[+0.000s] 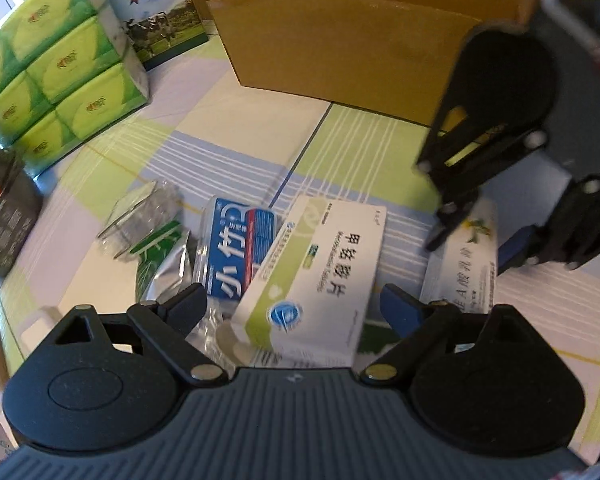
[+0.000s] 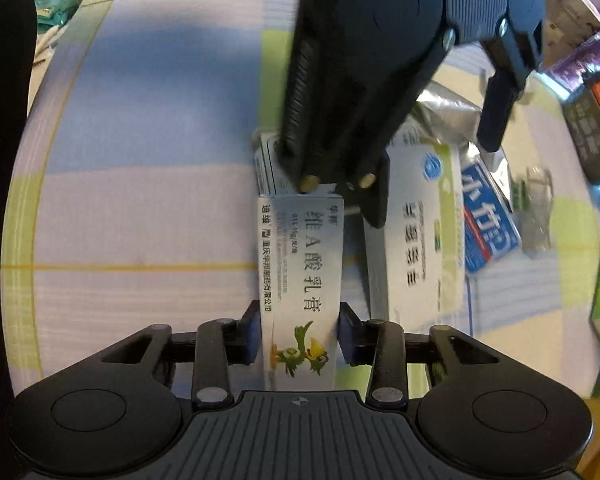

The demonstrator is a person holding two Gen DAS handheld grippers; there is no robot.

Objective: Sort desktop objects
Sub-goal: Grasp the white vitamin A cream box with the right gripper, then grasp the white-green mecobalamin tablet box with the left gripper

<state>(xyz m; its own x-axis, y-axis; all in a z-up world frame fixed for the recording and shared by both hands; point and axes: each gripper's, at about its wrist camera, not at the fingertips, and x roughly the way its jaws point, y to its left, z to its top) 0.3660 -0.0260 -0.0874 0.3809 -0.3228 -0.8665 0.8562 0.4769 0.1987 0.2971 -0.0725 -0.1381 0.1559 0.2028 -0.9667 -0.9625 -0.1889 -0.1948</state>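
The right gripper (image 2: 299,340) clamps the near end of the ointment box (image 2: 302,264); the left gripper (image 1: 294,306) hangs apart over the green-and-white medicine box (image 1: 316,280). Lifting now risks dragging that touching neighbour, or the two grippers colliding.

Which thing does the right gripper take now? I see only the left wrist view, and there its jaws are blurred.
Observer: The right gripper is on the cream box. One jaw seems to press each long side, near the end with the bird.
Operator: What is beside that box, on the side away from the left gripper?
Observer: Only bare cloth.
Operator: And at its far end?
Observer: Another small box lies there, partly hidden under the left gripper.
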